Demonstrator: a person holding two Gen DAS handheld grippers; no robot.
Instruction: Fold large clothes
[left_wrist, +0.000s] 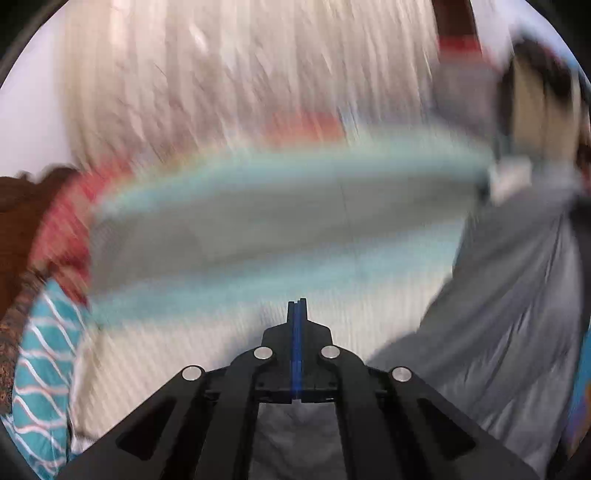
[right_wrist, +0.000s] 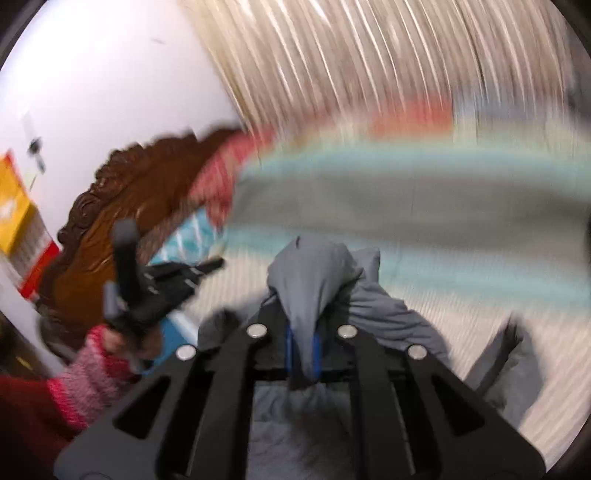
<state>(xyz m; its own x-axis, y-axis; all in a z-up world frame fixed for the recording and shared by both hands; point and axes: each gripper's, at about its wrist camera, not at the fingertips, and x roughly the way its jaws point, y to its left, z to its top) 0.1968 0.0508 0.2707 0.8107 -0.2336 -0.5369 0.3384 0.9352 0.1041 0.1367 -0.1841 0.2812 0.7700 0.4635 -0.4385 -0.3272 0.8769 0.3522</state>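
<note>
A grey garment (right_wrist: 317, 280) is bunched between the blue pads of my right gripper (right_wrist: 303, 345), which is shut on it; more of the fabric hangs below and to the right. In the left wrist view the same grey garment (left_wrist: 509, 314) drapes down the right side. My left gripper (left_wrist: 297, 308) has its blue pads pressed together, and I see no fabric between its tips. The right wrist view shows the left gripper (right_wrist: 216, 264) at the left, held by a hand in a pink sleeve (right_wrist: 88, 376), away from the garment. Both views are blurred.
Under the grippers lies a bed with a teal, grey and white striped blanket (left_wrist: 258, 221). A carved wooden headboard (right_wrist: 122, 206), a red cloth (left_wrist: 70, 221) and a teal wave-patterned pillow (left_wrist: 40, 369) are at the left. A cream curtain (left_wrist: 240, 74) hangs behind.
</note>
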